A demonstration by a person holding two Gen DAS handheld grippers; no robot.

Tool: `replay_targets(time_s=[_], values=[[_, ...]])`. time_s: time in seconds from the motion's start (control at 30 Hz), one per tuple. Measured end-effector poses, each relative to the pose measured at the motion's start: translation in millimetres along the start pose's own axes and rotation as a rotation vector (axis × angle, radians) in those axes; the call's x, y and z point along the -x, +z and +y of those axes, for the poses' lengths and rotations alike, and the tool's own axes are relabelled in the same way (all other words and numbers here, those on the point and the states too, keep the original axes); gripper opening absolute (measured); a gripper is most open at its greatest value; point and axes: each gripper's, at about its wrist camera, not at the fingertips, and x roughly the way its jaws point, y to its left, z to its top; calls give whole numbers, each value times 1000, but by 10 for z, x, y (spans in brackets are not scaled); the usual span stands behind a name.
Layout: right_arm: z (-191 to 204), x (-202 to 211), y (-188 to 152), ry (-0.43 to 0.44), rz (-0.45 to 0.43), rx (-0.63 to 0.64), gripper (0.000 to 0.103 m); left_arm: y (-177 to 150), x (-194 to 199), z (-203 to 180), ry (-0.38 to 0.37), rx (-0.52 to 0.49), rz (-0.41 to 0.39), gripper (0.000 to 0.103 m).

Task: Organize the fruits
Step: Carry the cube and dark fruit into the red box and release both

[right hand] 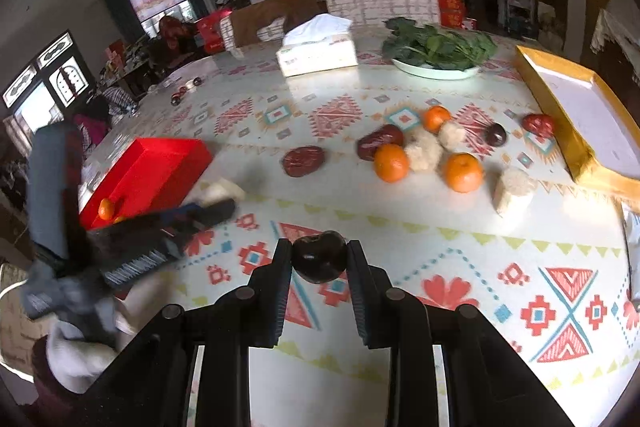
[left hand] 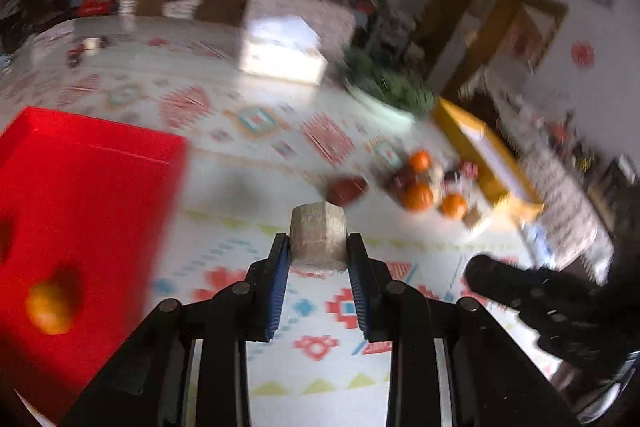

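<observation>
Your left gripper clamps a pale block at lower center, while your right gripper clamps a dark fruit.

R tool gripping dark fruit, oranges beyond

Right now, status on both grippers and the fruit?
Left gripper shut on pale block. Right gripper shut on dark fruit. Red box holds oranges; more fruit loose on table.
</observation>
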Motion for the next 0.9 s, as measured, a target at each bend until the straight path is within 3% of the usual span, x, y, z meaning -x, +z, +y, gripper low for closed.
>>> replay_targets(time_s=[0.13,0.3,0.5,0.67,0.9], values=[[278,-89,85,32,7,43,30,86,423,419,43,88,-90,28],[737,-219,274,141,13,83,30,81,819,971,172,158,-156,28],[1316,-608,463,313,77,88,30,-9,963,1589,256,267,-147,28],[1658,-1105,552,408,172,54,30,-33,948,1821,281,302,-133,28],[1869,-1623,584,432,274,1,30,-71,933,1946,279,315,-119,28]])
